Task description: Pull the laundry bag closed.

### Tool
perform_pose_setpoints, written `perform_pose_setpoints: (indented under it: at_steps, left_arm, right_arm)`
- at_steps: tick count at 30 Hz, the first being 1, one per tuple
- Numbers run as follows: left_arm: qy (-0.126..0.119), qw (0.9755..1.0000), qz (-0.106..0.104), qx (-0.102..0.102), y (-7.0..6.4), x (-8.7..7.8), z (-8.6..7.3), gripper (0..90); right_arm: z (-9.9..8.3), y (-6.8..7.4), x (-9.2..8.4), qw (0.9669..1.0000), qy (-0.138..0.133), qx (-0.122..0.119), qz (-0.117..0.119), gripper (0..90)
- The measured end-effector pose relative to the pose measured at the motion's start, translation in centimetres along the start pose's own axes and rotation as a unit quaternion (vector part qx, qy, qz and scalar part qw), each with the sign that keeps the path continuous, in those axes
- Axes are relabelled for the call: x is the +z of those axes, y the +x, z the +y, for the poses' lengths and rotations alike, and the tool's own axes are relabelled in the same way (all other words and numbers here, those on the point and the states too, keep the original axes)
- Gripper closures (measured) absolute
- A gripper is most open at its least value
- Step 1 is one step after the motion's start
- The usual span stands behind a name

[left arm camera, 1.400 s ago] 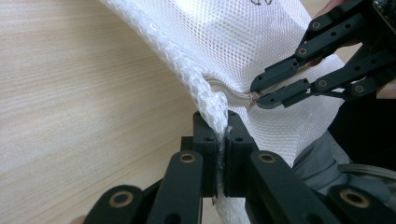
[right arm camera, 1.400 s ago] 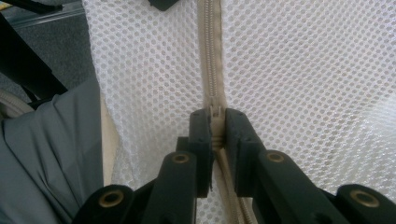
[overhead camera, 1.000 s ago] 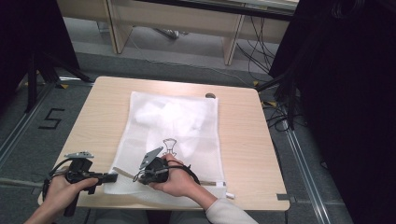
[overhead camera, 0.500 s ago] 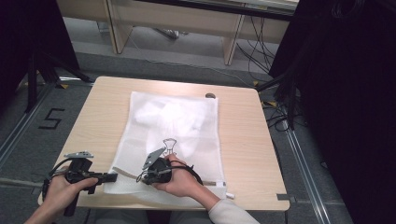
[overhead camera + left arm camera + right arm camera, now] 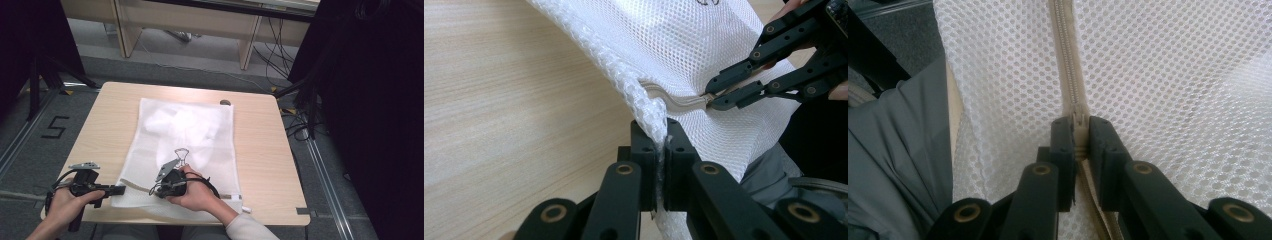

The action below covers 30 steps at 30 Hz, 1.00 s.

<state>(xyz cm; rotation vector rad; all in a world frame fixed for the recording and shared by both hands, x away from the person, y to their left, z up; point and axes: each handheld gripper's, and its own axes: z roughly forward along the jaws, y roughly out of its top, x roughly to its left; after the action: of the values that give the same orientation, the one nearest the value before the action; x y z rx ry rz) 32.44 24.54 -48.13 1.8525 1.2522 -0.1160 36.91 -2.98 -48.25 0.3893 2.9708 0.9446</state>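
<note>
A white mesh laundry bag (image 5: 185, 135) lies flat on the wooden table (image 5: 260, 145), with white cloth inside and a beige zipper (image 5: 1068, 60) along its near edge. My left gripper (image 5: 120, 189) is shut on the bag's near left corner (image 5: 655, 120), pinching the mesh between its jaws. My right gripper (image 5: 152, 190) is shut on the zipper pull (image 5: 1079, 125), a short way right of that corner; it is seen from the side as the right gripper (image 5: 714, 100) in the left gripper view. The zipper tape runs between the two grippers.
A black line drawing (image 5: 181, 152) marks the bag's middle. A small dark object (image 5: 225, 102) sits at the table's far edge. Grey trousers (image 5: 893, 150) lie below the near table edge. Cables (image 5: 300, 120) trail on the floor to the right.
My right gripper has slid a little leftward along the zipper toward the left gripper. The left gripper has held still on the corner.
</note>
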Motion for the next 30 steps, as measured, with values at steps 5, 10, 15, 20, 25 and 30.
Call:
perform_pose_setpoints:
  at_steps: [5, 10, 15, 20, 25, 30]
  left_arm:
    - [0.0, 1.0, 0.0, 0.001, 0.0, 0.01, -0.01, 85.5]
    - [0.001, 1.0, 0.0, 0.0, 0.02, 0.01, -0.02, 85.5]
    - [0.002, 1.0, 0.0, 0.0, 0.02, 0.01, -0.02, 85.5]
    - [-0.002, 1.0, 0.004, -0.001, 0.02, -0.01, -0.05, 85.5]
    - [-0.002, 1.0, 0.005, -0.002, 0.05, -0.04, -0.04, 85.5]
    - [-0.001, 1.0, 0.005, -0.001, 0.03, -0.05, -0.03, 85.5]
  right_arm:
    - [-0.04, 0.0, -0.01, 1.0, 0.001, 0.001, 0.001, 82.4]
    - [-0.18, -0.01, -0.08, 1.0, 0.004, 0.004, 0.002, 82.4]
    - [-0.26, -0.2, -0.06, 1.0, 0.001, -0.008, 0.004, 82.4]
    - [-0.33, -0.06, -0.17, 1.0, 0.007, 0.002, 0.001, 82.4]
    - [-0.67, -0.3, -0.24, 0.9999, 0.011, 0.0, -0.001, 82.5]
    - [-0.86, -0.37, -0.43, 0.9999, 0.01, 0.003, 0.0, 82.4]
